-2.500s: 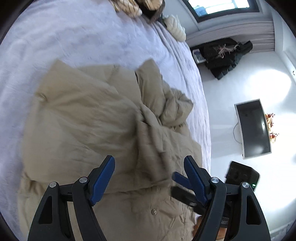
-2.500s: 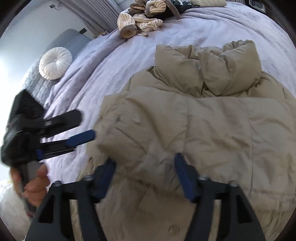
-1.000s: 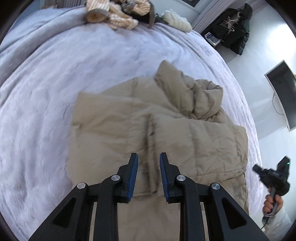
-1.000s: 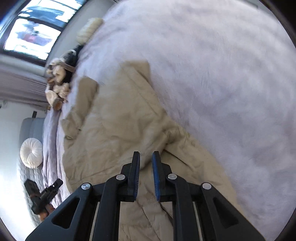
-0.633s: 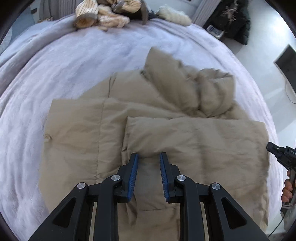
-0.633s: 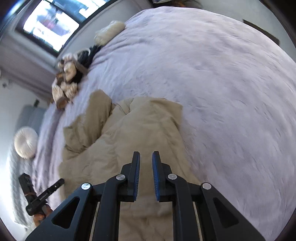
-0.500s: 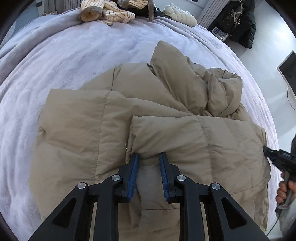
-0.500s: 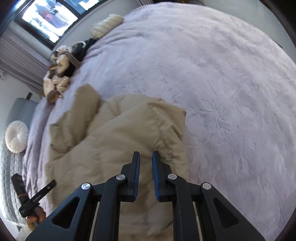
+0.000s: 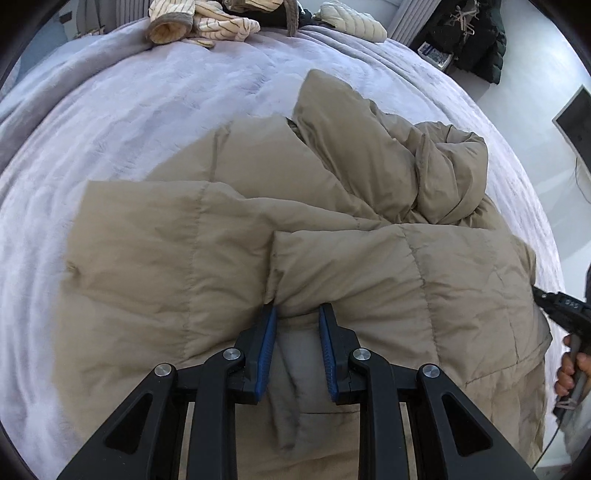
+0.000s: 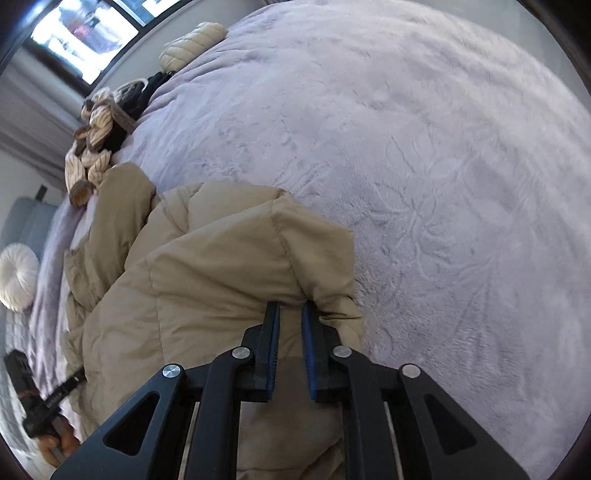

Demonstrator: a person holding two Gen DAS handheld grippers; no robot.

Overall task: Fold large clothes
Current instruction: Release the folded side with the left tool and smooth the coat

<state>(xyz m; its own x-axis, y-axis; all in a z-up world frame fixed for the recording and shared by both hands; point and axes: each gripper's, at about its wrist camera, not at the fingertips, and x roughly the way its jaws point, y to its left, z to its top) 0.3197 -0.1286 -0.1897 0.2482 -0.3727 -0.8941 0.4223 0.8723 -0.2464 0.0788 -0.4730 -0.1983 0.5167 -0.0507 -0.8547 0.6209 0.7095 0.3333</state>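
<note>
Grippers, left (image 9: 297,309) and right (image 10: 291,307), angled down, pinching jacket (image 9: 369,273).

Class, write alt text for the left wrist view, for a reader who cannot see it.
The left tool pinches a fold of a tan puffer jacket spread on a lilac bedspread. Striped clothes lie at the far edge.
</note>
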